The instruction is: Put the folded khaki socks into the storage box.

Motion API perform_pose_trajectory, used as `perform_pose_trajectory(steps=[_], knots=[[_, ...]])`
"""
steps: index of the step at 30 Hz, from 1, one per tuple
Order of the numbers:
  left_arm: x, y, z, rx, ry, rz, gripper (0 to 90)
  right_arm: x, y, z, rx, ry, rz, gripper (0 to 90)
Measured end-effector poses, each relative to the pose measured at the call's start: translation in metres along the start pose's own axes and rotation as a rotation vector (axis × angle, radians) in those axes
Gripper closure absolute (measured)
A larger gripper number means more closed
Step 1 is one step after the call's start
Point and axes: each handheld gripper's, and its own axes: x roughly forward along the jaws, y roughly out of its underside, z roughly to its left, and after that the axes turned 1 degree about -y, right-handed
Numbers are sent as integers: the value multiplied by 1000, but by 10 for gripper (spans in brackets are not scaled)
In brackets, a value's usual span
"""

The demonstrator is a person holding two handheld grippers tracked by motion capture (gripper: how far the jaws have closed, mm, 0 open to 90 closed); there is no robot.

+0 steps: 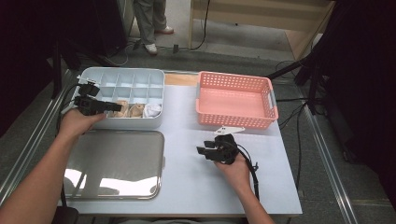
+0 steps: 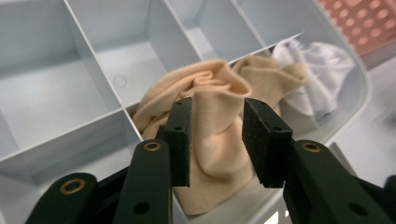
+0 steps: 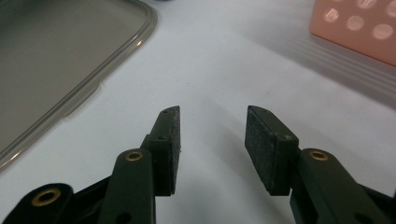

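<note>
A pale blue divided organizer box (image 1: 122, 72) stands at the table's back left. Its front row holds a beige cloth (image 1: 122, 108), a second beige cloth (image 1: 137, 110) and a white cloth (image 1: 152, 110), each in its own compartment. My left gripper (image 1: 116, 107) hovers over the first beige cloth (image 2: 210, 93). The jaws stand apart, with the cloth's folds below and between the pads and no squeeze visible. The second beige cloth (image 2: 268, 74) and white cloth (image 2: 317, 79) lie beyond. My right gripper (image 1: 201, 151) rests open above the bare white tabletop (image 3: 212, 140), nothing between its pads.
An empty pink perforated basket (image 1: 233, 78) stands at the back right, its wall (image 3: 359, 28) close to the right gripper. The box's clear lid (image 1: 116, 163) lies flat at the front left, its edge (image 3: 56, 60) near the right gripper. A person's legs (image 1: 152, 23) stand behind the table.
</note>
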Motion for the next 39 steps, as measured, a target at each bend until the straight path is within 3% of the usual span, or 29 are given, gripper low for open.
perform_pose_trajectory(steps=[4, 10, 17, 23, 33, 39], knots=[[-6, -5, -5, 17, -9, -5, 765, 2, -2, 0, -3, -3, 1, 568], [5, -12, -8, 4, -5, -25, 900, 3, -3, 1, -8, -7, 2, 570], [25, -11, -5, -23, -8, -15, 900, 1, -2, 0, -3, -2, 2, 569], [31, -10, 3, -49, -13, -5, 900, -1, 0, 0, 1, 5, -1, 570], [38, -7, 3, -27, -33, 34, 900, -1, 2, 1, -3, 9, 1, 571], [39, 0, 6, -36, -15, 6, 900, -3, 1, 3, -15, 16, -29, 575]])
